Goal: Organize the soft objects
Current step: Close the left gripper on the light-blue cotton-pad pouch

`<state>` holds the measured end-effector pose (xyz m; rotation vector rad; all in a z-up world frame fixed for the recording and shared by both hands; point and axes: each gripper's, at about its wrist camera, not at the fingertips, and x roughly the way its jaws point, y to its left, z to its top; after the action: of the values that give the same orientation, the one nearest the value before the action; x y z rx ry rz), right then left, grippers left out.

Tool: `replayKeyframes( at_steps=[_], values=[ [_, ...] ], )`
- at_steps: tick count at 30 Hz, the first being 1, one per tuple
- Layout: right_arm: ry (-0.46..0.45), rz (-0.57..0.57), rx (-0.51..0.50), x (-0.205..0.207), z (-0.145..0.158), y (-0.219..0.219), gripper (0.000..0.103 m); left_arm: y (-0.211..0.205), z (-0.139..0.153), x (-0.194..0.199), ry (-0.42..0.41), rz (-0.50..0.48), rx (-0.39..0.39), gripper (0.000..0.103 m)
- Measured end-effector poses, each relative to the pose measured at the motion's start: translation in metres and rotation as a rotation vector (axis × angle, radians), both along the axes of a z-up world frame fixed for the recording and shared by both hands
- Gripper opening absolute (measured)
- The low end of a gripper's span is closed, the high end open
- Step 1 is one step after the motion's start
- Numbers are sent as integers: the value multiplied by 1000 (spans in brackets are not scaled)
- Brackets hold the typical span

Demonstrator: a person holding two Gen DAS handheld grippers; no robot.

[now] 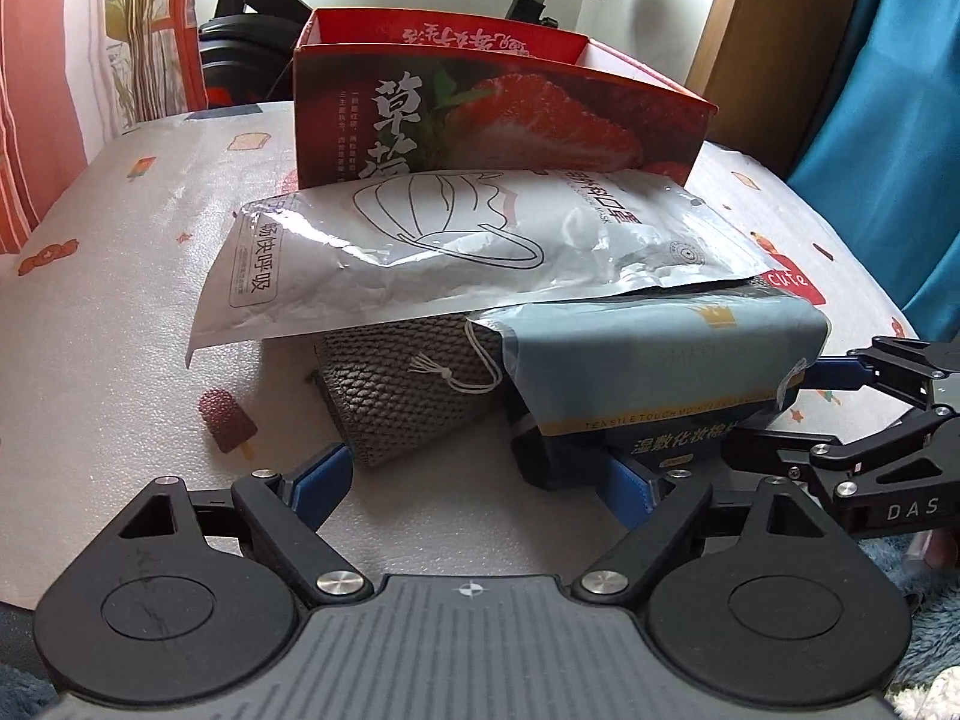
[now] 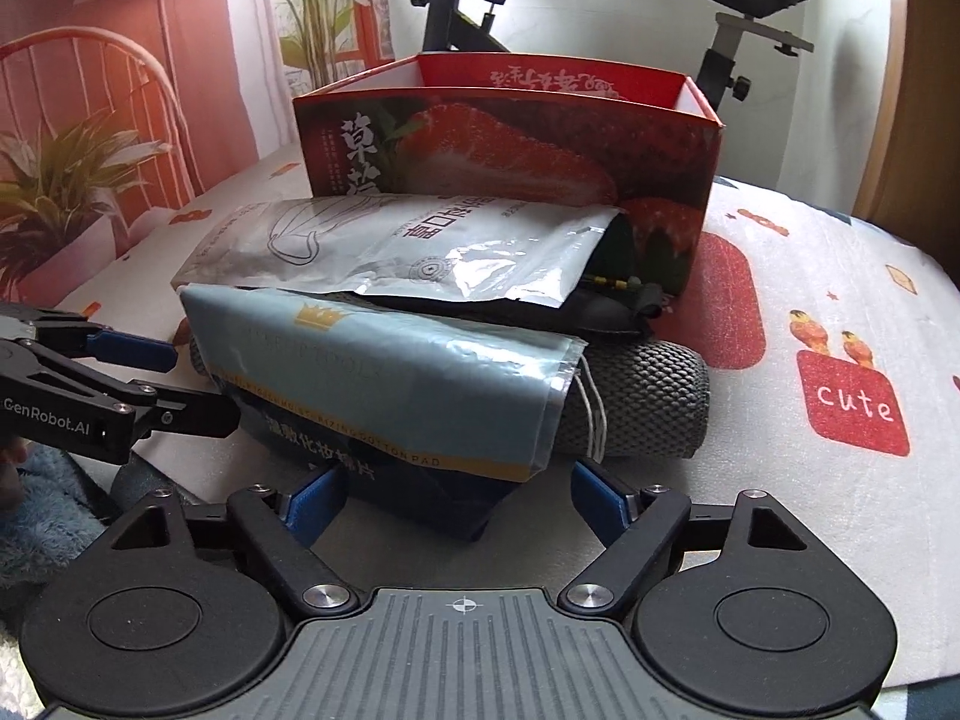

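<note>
— Packets first: where do they sit against the jaws?

— Left gripper (image 1: 474, 480) is spread wide, straddling the near ends of the grey knitted roll (image 1: 402, 396) and the blue cotton-pad packet (image 1: 654, 372). Its left finger stands just beside the roll; its right finger is at the packet's dark lower edge. Whether the pads actually press I cannot tell.

— And the other one?

— Right gripper (image 2: 456, 495) is spread too, with the cotton-pad packet's near corner between its fingers and not visibly pinched.

— What lies on top?

— Silver mask pouch (image 1: 456, 246), resting over both and leaning against the red strawberry box (image 1: 498, 114) on the patterned cloth (image 1: 120, 312).

— Anything one camera catches alone?

— Right wrist view shows a black item (image 2: 612, 312) tucked under the pouch by the box, and the roll's far end. Left wrist view shows the roll's white string tag.
</note>
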<state>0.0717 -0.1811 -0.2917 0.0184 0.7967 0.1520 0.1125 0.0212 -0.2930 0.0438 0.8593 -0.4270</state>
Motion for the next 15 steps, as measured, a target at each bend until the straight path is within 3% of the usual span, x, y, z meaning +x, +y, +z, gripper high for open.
replayKeyframes(
  at_steps=[4,10,15],
  values=[
    [9,41,-10,1,-2,7,64,-9,0,-3,-16,-58,-21,77],
    [11,45,10,3,-4,5,60,-26,-1,-7,-47,-126,-7,72],
    [-1,58,7,3,-4,5,57,-32,-6,-6,-24,-160,-7,49]
  ],
)
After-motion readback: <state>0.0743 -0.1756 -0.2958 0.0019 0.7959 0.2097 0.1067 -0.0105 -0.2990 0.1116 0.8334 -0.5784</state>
